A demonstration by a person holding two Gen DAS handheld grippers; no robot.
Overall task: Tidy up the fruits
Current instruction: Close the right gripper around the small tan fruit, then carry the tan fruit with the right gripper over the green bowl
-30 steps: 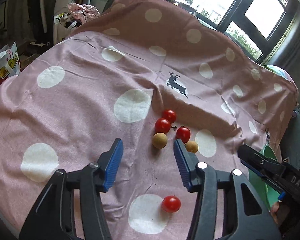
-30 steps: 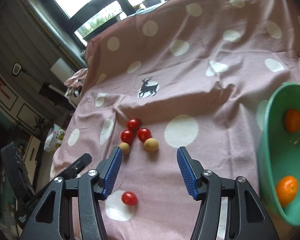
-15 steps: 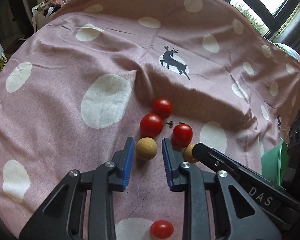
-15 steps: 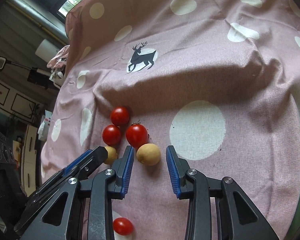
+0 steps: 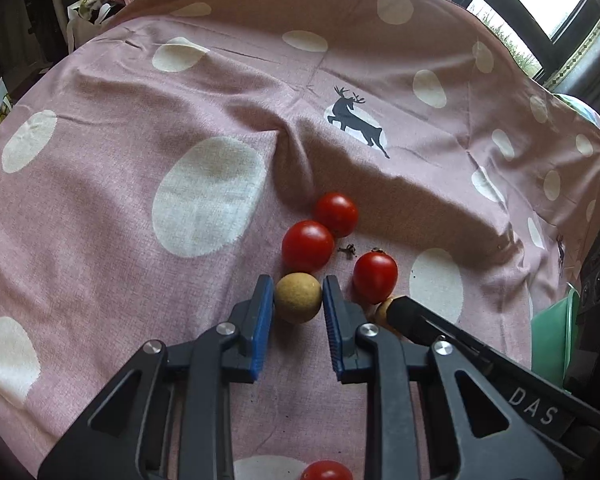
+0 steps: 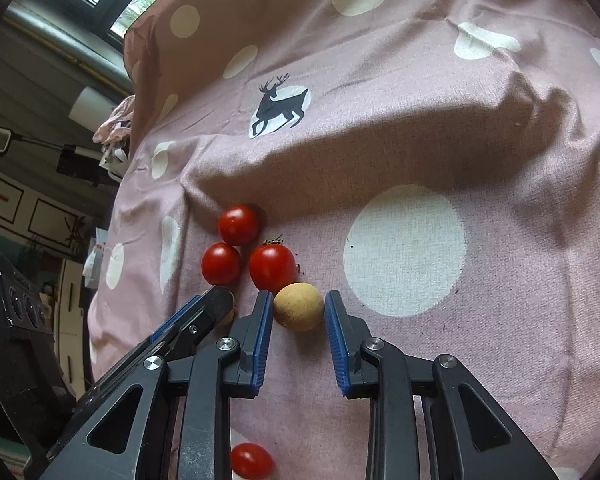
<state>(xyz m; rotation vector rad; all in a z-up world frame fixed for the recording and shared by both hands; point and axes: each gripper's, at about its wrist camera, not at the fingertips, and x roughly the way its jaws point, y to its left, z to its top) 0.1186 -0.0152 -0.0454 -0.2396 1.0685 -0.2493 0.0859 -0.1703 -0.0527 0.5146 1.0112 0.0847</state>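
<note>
While the left tongs (image 5: 298, 300) pinch one tan fruit (image 5: 298, 297) and the right tongs (image 6: 298, 308), just closing, bracket another tan fruit (image 6: 299, 306) mid-counter (image 5: 100, 220), either may squirt free, nudging the tomatoes (image 5: 307, 246) rolling

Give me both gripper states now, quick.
Left gripper: shut on the tan round fruit.
Right gripper: jaws have just been closing, now shut on the other tan fruit.

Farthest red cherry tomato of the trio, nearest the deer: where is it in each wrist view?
Left wrist: round red cherry tomato, just right of centre, top of trio.
Right wrist: same tomato, left of centre, top of trio.
Shared landmark: black deer print above it.
</note>
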